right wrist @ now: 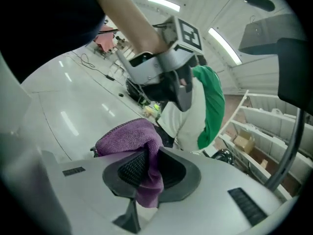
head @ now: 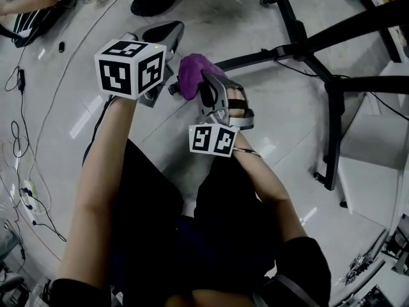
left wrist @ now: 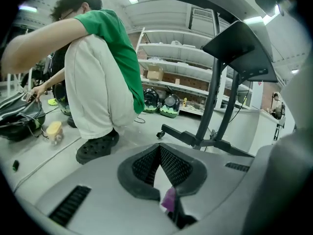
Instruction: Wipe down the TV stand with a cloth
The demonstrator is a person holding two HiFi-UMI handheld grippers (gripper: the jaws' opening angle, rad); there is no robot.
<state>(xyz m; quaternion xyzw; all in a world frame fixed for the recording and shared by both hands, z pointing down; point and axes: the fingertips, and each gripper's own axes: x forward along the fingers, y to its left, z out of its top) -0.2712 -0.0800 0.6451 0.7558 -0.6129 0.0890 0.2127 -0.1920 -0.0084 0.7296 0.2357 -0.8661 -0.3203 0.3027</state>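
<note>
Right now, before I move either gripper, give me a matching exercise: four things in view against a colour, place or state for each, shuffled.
Things:
A cloth
B left gripper
C stand
D crouching person's shirt

States:
1 green
2 jaws together
3 purple, pinched by the right gripper
4 black, standing on the floor

Pairs: A-3, B-2, C-4, D-1

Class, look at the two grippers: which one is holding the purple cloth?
The right gripper: the purple cloth is pinched between its jaws and hangs below them. The left gripper has nothing between its jaws.
</note>
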